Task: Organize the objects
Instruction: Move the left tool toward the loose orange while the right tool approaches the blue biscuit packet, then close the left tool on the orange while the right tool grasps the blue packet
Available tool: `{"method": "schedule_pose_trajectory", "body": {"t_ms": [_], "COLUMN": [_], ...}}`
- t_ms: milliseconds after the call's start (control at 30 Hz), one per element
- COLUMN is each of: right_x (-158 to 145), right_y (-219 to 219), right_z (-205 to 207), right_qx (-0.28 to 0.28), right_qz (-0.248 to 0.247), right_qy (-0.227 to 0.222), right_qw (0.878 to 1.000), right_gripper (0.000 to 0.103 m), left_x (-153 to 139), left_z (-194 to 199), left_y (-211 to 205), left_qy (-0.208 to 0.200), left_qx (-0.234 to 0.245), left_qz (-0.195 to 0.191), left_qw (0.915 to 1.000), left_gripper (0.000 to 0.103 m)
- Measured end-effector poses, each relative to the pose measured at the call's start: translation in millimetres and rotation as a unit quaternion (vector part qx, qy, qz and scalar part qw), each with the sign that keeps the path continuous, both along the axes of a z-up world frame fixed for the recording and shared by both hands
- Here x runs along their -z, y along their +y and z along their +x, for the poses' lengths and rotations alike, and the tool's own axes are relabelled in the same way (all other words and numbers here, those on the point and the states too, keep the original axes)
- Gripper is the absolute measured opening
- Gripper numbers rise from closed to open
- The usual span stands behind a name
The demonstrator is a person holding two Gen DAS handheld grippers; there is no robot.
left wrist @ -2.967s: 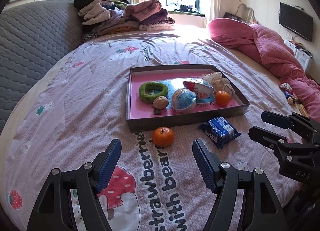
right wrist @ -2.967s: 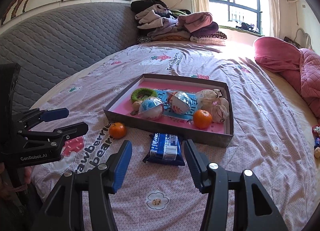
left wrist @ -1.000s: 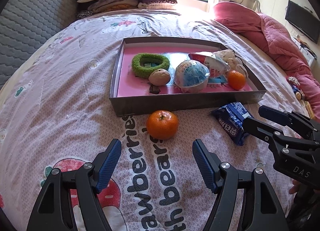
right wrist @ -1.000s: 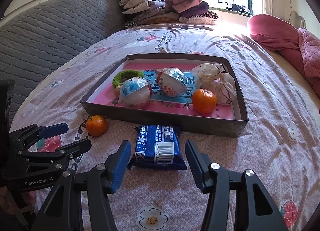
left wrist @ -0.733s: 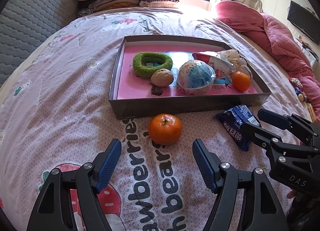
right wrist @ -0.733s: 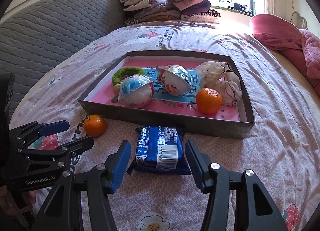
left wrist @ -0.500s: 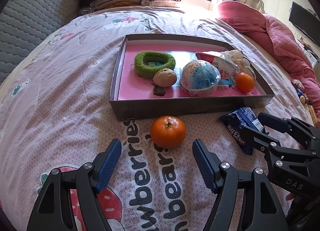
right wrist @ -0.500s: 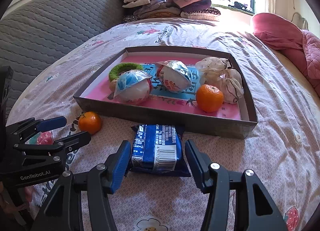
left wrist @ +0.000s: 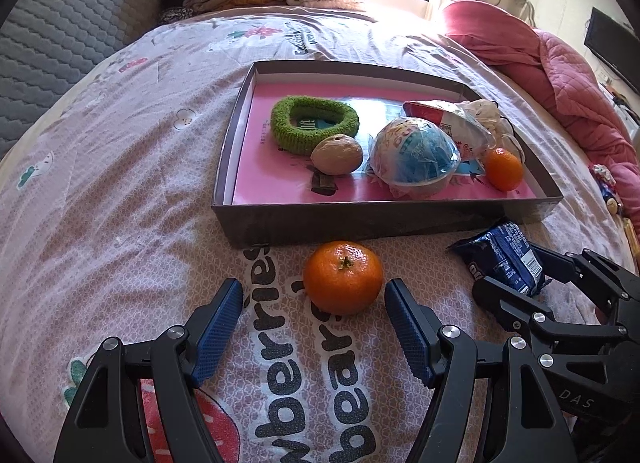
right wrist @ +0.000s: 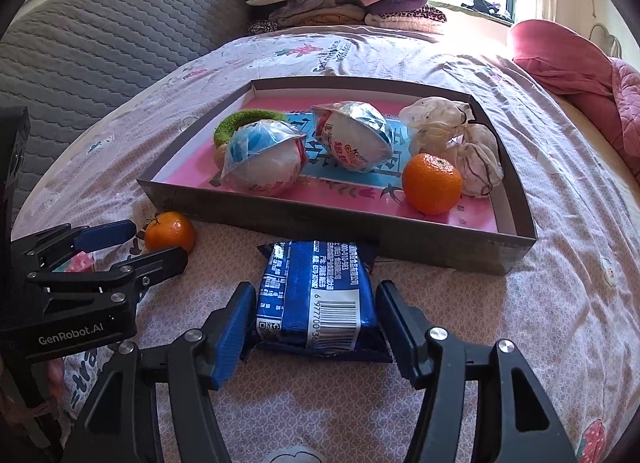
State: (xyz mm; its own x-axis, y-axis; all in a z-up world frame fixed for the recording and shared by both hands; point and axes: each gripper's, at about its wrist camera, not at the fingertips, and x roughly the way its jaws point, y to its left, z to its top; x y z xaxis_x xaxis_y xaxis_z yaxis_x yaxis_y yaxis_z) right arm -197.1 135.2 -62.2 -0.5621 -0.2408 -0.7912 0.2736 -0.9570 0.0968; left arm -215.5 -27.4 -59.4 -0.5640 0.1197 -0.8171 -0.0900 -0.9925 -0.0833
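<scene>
- while the right gripper (right wrist: 316,317) straddles the blue snack pack (right wrist: 316,295) at the tray's (right wrist: 516,199) near wall, fingers spread, its front text is hidden; barcode "6 97700" shows
- left gripper (left wrist: 314,313) released, loose tangerine (left wrist: 342,277) just ahead; bedsheet (left wrist: 120,183) reads "berries"

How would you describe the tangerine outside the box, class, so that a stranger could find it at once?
Start at the shallow box on the bed. Just outside its near wall, on the printed lettering, sits a tangerine, in front of the open left gripper. The other tangerine lies inside the box, and the blue packet is flat.
</scene>
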Motion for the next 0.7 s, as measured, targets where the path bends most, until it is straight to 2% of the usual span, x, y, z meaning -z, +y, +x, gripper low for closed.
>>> {"method": "schedule_pose_trajectory", "body": {"t_ms": [700], "right_x": [4.0], "right_y": [-6.6], "right_z": [1.5], "right_qx": [-0.001], "right_qz": [0.023], "right_qy": [0.010], "right_qw": [1.000], "right_gripper": [0.060], "left_x": [7.0], "left_z": [-7.2], "left_y": [5.6], "left_qy": [0.003], "left_qx": [0.000], "left_qz": [-0.002], "left_qw": [1.0000], "left_gripper": [0.074]}}
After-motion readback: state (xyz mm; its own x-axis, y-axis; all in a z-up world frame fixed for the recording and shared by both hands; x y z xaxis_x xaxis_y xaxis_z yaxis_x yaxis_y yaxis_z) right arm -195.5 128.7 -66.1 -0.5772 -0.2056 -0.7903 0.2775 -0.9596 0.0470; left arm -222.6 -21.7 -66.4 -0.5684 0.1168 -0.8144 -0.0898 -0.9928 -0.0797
